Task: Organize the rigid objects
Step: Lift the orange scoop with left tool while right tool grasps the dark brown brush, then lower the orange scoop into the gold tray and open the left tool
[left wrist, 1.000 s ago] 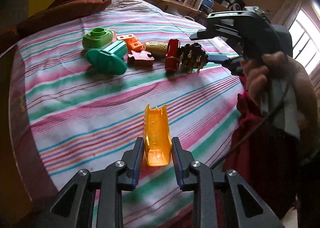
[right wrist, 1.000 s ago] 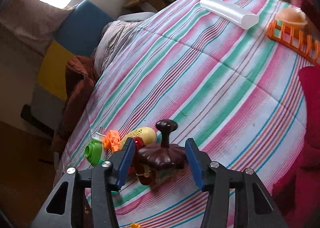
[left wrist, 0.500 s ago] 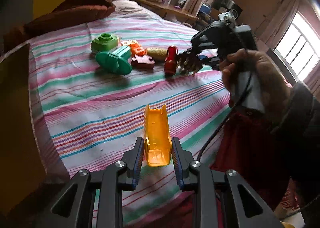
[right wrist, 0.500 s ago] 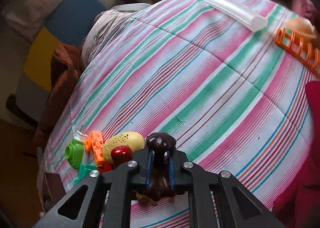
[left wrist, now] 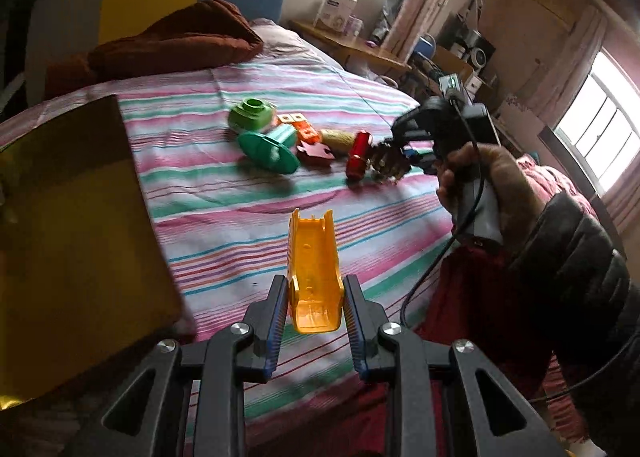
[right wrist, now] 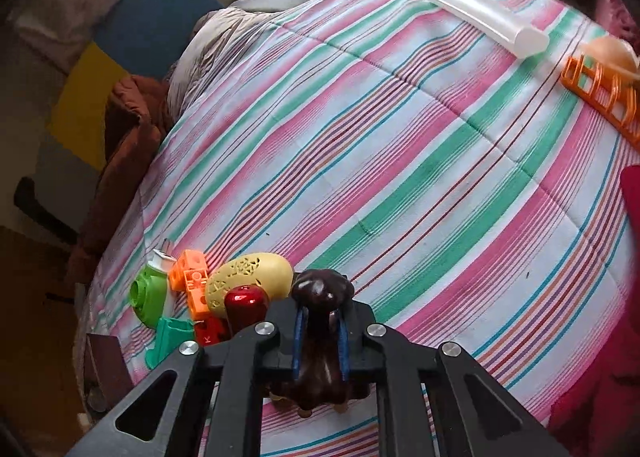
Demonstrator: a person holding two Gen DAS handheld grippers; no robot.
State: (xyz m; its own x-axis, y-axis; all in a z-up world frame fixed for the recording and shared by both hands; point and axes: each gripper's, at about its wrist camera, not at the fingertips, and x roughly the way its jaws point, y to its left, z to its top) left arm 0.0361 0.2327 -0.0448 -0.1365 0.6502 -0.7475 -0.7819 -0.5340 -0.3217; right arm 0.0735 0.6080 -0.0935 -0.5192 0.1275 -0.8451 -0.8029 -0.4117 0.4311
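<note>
My left gripper (left wrist: 315, 311) is shut on a yellow-orange plastic channel piece (left wrist: 314, 265), lifted above the striped bedspread (left wrist: 224, 193). In the right wrist view my right gripper (right wrist: 320, 331) is shut on the knob handle of a dark brown spiked massager (right wrist: 320, 297). In the left wrist view the same massager (left wrist: 388, 161) sits at the right end of a toy cluster, under the right gripper (left wrist: 416, 155) and the hand holding it. The cluster holds a red cylinder (left wrist: 357, 155), a cream oval (left wrist: 338, 138), an orange block (left wrist: 302, 129), a green ring (left wrist: 252, 115) and a teal disc piece (left wrist: 272, 143).
A yellow-brown box wall (left wrist: 76, 225) stands at the left in the left wrist view. A brown cushion (left wrist: 176, 41) lies at the bed's head. In the right wrist view a clear tube (right wrist: 484, 17) and an orange rack (right wrist: 600, 93) lie at the far right. Red cloth (left wrist: 460, 297) drapes the bed edge.
My right gripper's jaws closed onto the brown massager's handle. My left gripper rose and drew back with the yellow piece, bringing the box wall into view at the left.
</note>
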